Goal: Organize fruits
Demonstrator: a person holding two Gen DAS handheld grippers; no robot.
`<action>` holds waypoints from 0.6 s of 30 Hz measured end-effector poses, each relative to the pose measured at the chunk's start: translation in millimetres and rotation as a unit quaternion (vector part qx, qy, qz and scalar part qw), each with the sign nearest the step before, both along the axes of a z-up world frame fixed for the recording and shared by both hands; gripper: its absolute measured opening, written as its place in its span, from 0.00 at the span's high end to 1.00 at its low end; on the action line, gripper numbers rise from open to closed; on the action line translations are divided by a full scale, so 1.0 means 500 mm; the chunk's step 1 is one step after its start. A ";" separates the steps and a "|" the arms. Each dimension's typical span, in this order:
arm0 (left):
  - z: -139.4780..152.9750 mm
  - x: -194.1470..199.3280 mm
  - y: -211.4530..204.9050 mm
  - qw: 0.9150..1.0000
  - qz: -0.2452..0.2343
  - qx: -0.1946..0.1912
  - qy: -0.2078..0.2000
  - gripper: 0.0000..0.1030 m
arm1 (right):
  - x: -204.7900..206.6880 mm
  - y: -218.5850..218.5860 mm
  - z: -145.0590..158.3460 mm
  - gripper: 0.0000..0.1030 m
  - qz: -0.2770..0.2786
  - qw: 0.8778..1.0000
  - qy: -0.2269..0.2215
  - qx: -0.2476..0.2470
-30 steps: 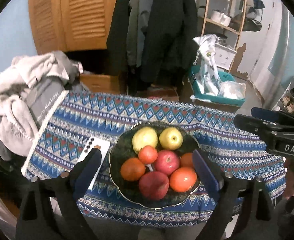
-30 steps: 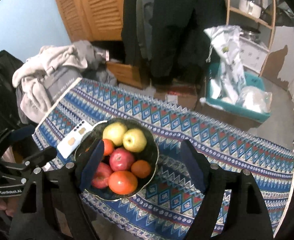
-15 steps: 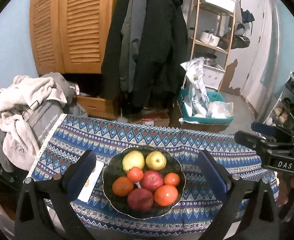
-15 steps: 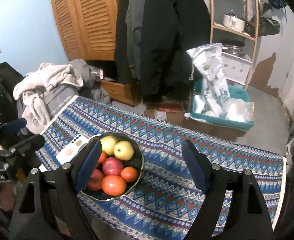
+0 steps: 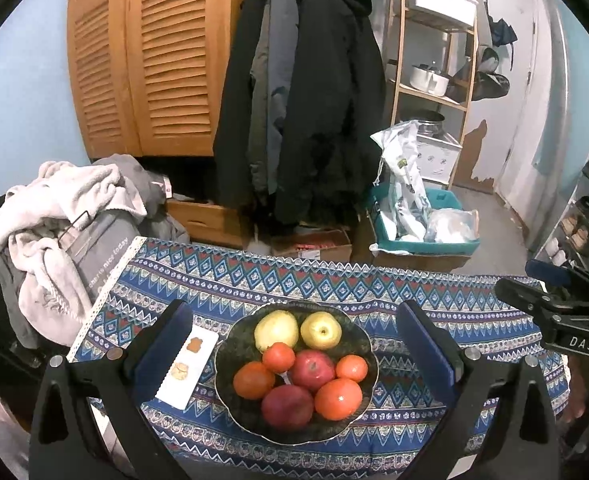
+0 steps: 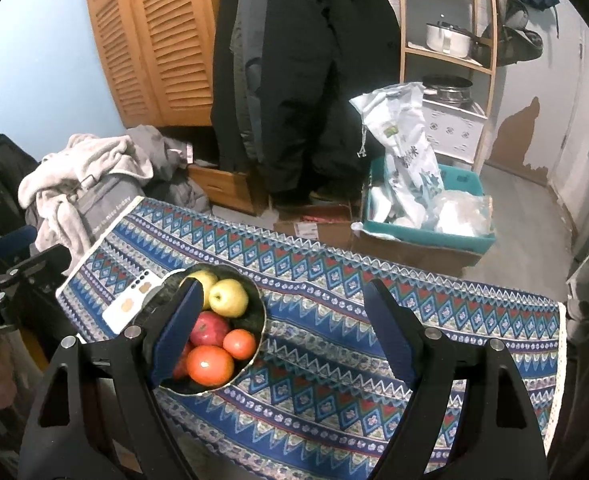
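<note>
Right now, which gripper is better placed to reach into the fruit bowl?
Left. The left gripper is open and frames the bowl squarely between its fingers. The right gripper sits off to the side, over bare tablecloth.

Eight fruits (image 5: 294,364) – two yellow apples behind, red apples and orange tangerines in front – are sitting piled in a dark scalloped bowl (image 5: 230,354) on the patterned cloth, lying ahead of and between the left claw's fingers (image 5: 294,344).
</note>
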State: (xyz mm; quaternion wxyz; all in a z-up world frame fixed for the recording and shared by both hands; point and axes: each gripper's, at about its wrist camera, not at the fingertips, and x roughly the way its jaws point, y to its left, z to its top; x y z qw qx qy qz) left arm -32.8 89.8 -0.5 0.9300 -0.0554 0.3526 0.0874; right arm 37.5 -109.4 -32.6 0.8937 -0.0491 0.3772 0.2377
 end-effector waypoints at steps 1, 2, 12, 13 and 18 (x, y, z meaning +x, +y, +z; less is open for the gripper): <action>0.000 0.000 -0.001 1.000 0.001 0.002 0.000 0.00 | -0.001 0.000 -0.001 0.21 0.001 1.000 0.000 0.000; 0.000 0.000 -0.003 1.000 0.001 0.005 0.000 0.00 | 0.000 -0.001 -0.001 0.21 0.001 1.000 0.000 0.000; -0.010 0.008 -0.019 0.999 -0.002 0.024 0.021 0.00 | -0.002 -0.002 -0.006 0.21 0.002 1.000 0.001 -0.009; -0.010 0.008 -0.022 0.999 -0.003 0.028 0.021 0.00 | -0.002 -0.003 -0.006 0.21 0.001 1.000 0.001 -0.010; -0.010 0.009 -0.026 0.999 -0.003 0.031 0.022 0.00 | -0.001 -0.009 -0.004 0.21 -0.001 1.000 -0.001 -0.008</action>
